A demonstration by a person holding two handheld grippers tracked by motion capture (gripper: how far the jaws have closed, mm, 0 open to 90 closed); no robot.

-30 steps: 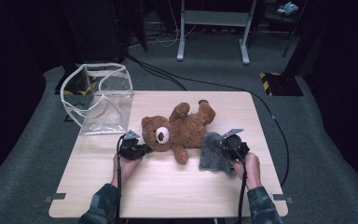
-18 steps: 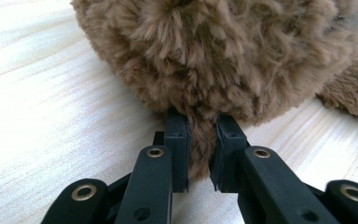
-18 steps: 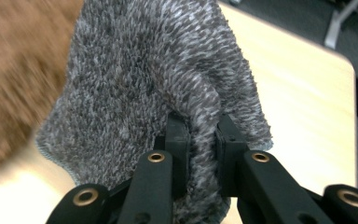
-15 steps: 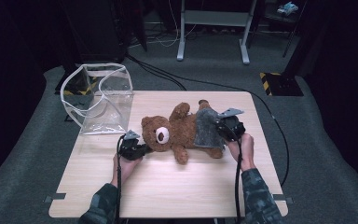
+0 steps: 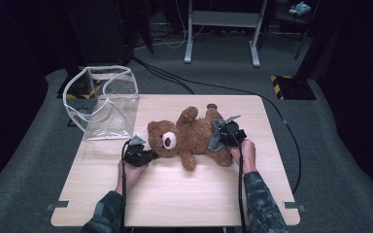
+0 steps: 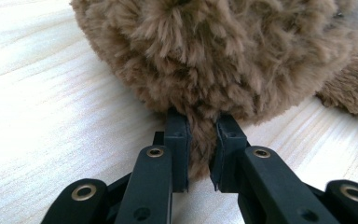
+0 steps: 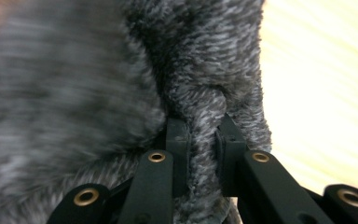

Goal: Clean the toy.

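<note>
no readable text, labels or nos. anywhere in these views.

Overhead light falls evenly on the pale bench [image 5: 175,194] while the room around it sinks into darkness; beyond the right fingers [image 7: 179,154] grey fleece [image 7: 74,93] smears with motion blur, the wood overexposed

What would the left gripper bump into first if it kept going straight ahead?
The teddy bear's head. The left gripper is shut on a tuft of its fur and points into it, so there is no free way ahead; going on would probably just push the bear across the table.
</note>
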